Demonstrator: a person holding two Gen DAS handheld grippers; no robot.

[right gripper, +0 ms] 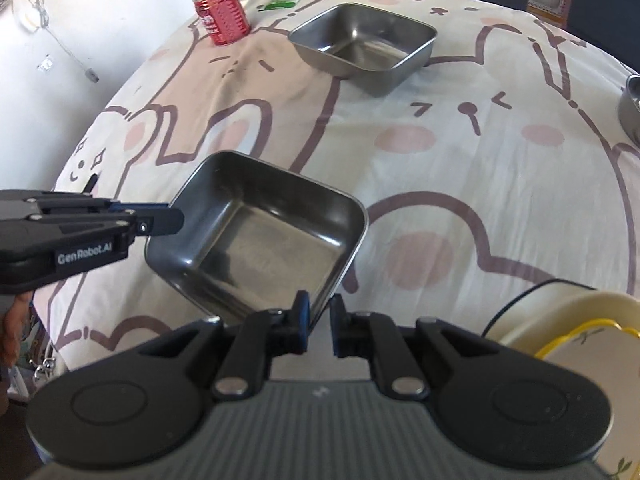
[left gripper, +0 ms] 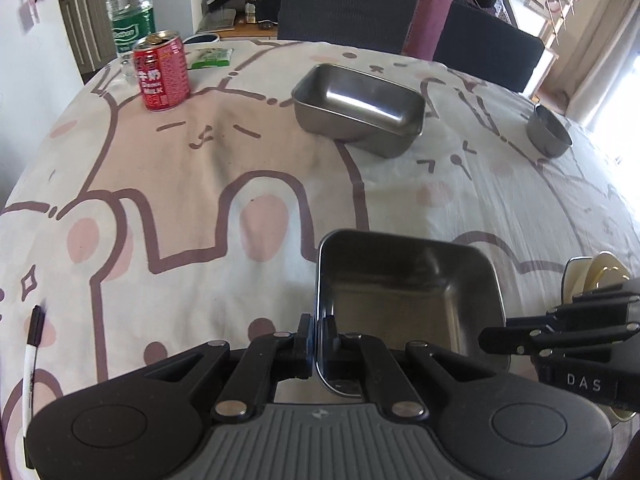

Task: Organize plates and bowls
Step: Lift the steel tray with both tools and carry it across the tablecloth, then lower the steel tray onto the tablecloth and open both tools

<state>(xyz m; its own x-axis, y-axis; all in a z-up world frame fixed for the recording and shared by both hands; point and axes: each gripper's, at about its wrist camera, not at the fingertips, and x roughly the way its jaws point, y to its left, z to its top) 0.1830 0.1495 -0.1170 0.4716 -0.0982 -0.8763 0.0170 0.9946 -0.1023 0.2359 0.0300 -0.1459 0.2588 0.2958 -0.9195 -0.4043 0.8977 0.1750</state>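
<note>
A square steel tray (left gripper: 404, 300) is held over the near part of the table; it also shows in the right wrist view (right gripper: 260, 240). My left gripper (left gripper: 319, 344) is shut on the tray's left rim. My right gripper (right gripper: 320, 320) straddles the tray's near right rim with a small gap between its fingers. A second, larger steel tray (left gripper: 360, 104) stands further back, also seen in the right wrist view (right gripper: 364, 40). A small round steel bowl (left gripper: 548, 132) sits at the right.
A red can (left gripper: 162, 76) and a clear bottle (left gripper: 130, 12) stand at the back left beside a green packet (left gripper: 210, 58). A marker pen (left gripper: 32, 352) lies near left. Cream and yellow plates (right gripper: 580, 340) sit in a rack at the near right. Dark chairs (left gripper: 348, 4) stand behind the table.
</note>
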